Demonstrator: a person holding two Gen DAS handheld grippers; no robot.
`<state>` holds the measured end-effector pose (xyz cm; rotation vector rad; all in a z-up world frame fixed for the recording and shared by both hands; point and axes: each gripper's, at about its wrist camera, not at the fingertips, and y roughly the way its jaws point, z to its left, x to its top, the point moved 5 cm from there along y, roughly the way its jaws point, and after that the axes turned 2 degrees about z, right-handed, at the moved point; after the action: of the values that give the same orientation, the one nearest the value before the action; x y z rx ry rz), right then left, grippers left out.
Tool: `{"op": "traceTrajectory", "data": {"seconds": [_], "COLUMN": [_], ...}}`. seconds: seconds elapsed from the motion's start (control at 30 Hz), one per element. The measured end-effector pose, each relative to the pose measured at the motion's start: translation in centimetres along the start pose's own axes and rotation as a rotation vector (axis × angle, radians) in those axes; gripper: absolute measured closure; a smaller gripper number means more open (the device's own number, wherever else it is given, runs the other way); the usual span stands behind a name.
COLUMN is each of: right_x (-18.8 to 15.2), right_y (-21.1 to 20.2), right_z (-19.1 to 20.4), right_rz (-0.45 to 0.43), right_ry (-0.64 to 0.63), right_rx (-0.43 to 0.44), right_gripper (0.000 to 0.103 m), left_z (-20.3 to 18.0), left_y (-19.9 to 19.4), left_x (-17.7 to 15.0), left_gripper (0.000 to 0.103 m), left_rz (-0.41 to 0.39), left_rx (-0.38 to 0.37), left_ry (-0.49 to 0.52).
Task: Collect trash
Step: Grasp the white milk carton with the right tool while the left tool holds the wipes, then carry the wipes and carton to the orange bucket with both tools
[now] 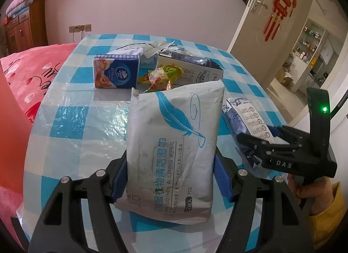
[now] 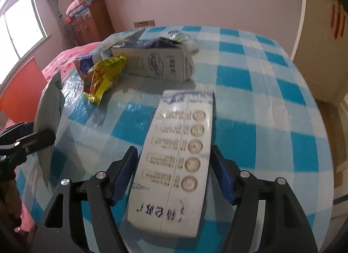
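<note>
Both grippers hold trash above the blue-checked plastic tablecloth (image 1: 71,122).
Left gripper (image 1: 170,179) jaws clamp a white feather-print wipes pack (image 1: 174,144); right gripper (image 2: 174,174) jaws pinch a white-and-blue milk carton (image 2: 176,159).

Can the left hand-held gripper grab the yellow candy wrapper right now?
Probably not yet. The left hand-held gripper is shut on the wipes pack, so it is full. The yellow candy wrapper lies on the table right behind that pack, uncovered, so the way looks free once the pack is dropped.
</note>
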<state>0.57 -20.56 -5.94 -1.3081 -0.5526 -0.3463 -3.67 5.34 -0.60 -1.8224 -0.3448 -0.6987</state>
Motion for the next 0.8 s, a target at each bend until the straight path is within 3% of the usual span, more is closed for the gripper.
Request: {"op": "traceTrajectory", "data": {"seconds": [0.07, 0.43, 0.53, 0.63, 0.8], "right_x": [-0.5, -1.1, -1.3, -1.3, -1.6], "right_y": [0.1, 0.4, 0.2, -0.1, -0.4], "right_z": [-0.3, 0.4, 0.4, 0.7, 1.4], "right_rz": [0.005, -0.001, -0.009, -0.014, -0.015], "right_ry": [0.034, 0.023, 0.019, 0.008, -0.018], "right_rx": [-0.016, -0.15, -0.159, -0.158, -0.165], "right_gripper": [0.015, 0.015, 0.02, 0.039, 0.039], "left_z": [0.0, 0.3, 0.5, 0.5, 0.9], "left_y": [-0.1, -0.6, -0.8, -1.0, -1.0], "left_x": [-0.1, -0.5, -0.7, -1.0, -1.2], "left_gripper": [0.035, 0.035, 0.035, 0.035, 0.035], "left_rz": [-0.002, -0.014, -0.017, -0.021, -0.023], "left_rx": [-0.002, -0.008, -0.013, -0.02, -0.032], "left_ry": [0.002, 0.004, 0.008, 0.009, -0.002]}}
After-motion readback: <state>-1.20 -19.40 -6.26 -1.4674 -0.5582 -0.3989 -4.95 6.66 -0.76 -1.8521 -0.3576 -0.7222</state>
